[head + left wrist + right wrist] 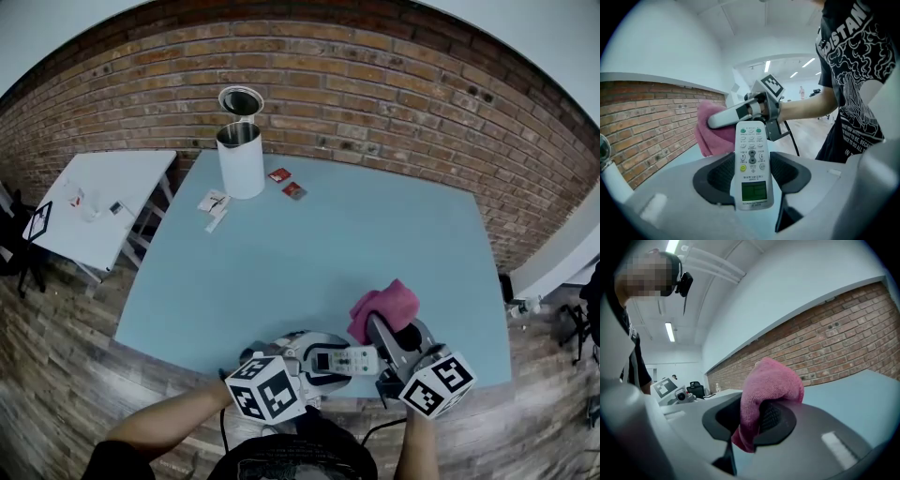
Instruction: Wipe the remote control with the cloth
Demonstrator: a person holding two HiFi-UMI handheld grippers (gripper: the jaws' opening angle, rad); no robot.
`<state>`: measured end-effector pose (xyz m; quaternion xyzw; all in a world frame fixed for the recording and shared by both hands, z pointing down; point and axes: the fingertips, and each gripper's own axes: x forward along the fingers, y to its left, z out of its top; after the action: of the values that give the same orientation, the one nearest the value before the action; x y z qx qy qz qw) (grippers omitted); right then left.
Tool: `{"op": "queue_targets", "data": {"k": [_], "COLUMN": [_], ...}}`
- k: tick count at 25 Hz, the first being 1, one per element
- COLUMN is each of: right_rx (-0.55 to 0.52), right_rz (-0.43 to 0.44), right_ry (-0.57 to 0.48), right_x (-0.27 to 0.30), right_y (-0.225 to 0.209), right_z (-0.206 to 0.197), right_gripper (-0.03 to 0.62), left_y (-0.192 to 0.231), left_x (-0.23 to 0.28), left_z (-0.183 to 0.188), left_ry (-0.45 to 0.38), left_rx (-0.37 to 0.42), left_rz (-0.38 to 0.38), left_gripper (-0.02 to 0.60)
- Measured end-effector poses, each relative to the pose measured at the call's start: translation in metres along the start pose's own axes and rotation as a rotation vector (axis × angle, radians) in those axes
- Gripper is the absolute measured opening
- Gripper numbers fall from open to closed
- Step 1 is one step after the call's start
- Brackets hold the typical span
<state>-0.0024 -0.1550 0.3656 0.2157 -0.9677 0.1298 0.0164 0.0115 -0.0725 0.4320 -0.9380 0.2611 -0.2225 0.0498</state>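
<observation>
Two tongs, both loaded, sit over the near edge of my blue worktop. Left tongs pinch the remote by its display end, buttons up, far end toward the cloth. Right tongs pinch that pink cloth, bunched above the jaws just beside the remote's tip; contact I cannot confirm.

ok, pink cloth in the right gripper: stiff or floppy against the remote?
Likely floppy: the pink cloth bunches over the jaws of the right gripper, a tail hanging below. Looks soft and light, so it should mould to the remote. Fuzzy surface probably grips, not slips.
</observation>
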Motion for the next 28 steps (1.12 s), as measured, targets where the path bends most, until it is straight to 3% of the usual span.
{"op": "queue_targets", "data": {"k": [5,10,13,20,28], "right_rx": [0.085,0.18,0.205,0.154,0.033], "right_rz": [-0.063,-0.062,-0.057,0.069,0.281], "right_ry": [-0.047,-0.077,-0.06,0.05,0.157], "right_x": [-0.01,-0.013,-0.012,0.006,0.022], "right_y": [-0.02,-0.023,-0.021,0.024,0.089], "right_z": [-0.005,-0.011,-0.022,-0.056,-0.079], "right_gripper": [0.063,0.064,0.063,0.063,0.064], "left_y": [0.013,0.027,0.04,0.088,0.139], "left_x": [-0.011,-0.019,-0.026,-0.053,-0.085], "left_z": [0.013,0.024,0.032,0.061,0.069], "left_ry": [-0.077,-0.132,-0.201,-0.481,-0.82], "left_rx": [-0.079,-0.129,-0.213,-0.563,-0.983], "left_rz": [0.028,0.064,0.093,0.116,0.065], "left_gripper": [0.241,0.239,0.238,0.238,0.238]}}
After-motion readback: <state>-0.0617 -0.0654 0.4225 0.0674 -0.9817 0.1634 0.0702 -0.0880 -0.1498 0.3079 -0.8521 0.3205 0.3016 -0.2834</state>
